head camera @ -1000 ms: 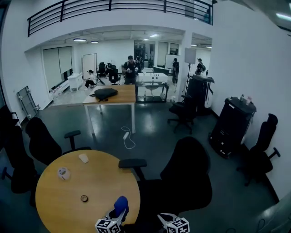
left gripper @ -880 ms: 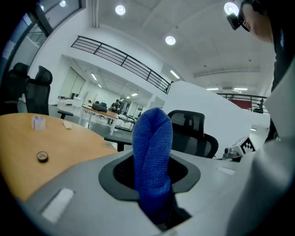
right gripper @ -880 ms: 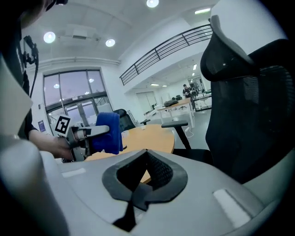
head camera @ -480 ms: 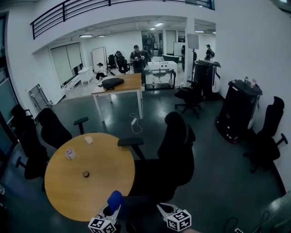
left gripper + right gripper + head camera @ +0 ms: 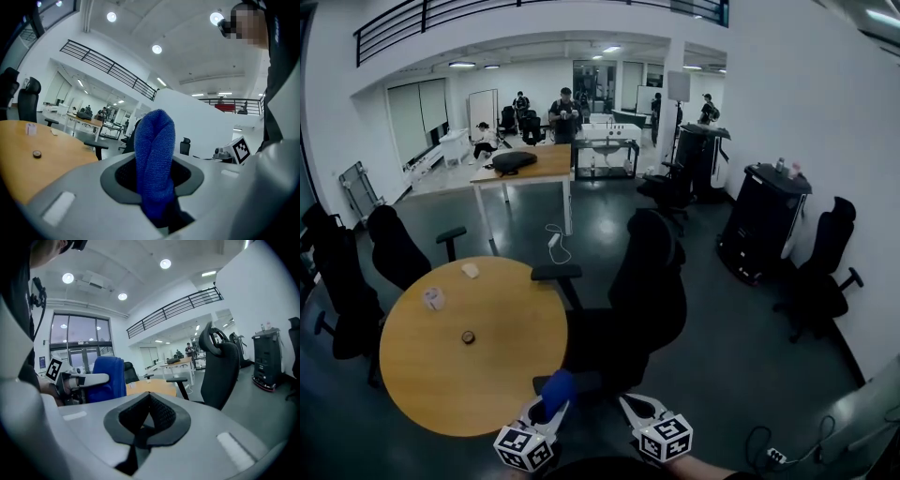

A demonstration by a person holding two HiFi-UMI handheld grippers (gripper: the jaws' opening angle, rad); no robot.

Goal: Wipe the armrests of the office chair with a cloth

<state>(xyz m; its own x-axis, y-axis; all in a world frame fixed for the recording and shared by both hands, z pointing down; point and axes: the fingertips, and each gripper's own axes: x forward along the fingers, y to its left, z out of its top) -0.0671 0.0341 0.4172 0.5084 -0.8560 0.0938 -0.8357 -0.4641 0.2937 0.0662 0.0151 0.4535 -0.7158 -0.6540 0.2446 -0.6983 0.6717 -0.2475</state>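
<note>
So the left tongs [image 5: 549, 407] are clamped tight on a blue cloth [image 5: 558, 387]. Its own camera shows the cloth bunched up and sticking straight out from between the jaws, so the grip looks solid. The right tongs [image 5: 630, 405] are closed too, pads pressed together with nothing between them, just held low beside the left pair. The black office chair [image 5: 652, 281] is right in front, turned side-on and pulled close to the round wooden counter [image 5: 441, 384]. The far armrest [image 5: 556, 272] sits just past the counter's edge. The near armrest [image 5: 586, 380] is the dark bar right under the cloth, though I can't tell from here whether the cloth is touching it or hanging just above. My read is that this is the approach step, cloth brought up to the first armrest with no real wiping going on yet. Next move would be to press the cloth flat onto the pad and drag it along the full length, then reach across the seat for the far one. The chair looks like it could roll or swivel, so the empty right tongs may need to steady it, and the counter edge is close enough to bump.
</note>
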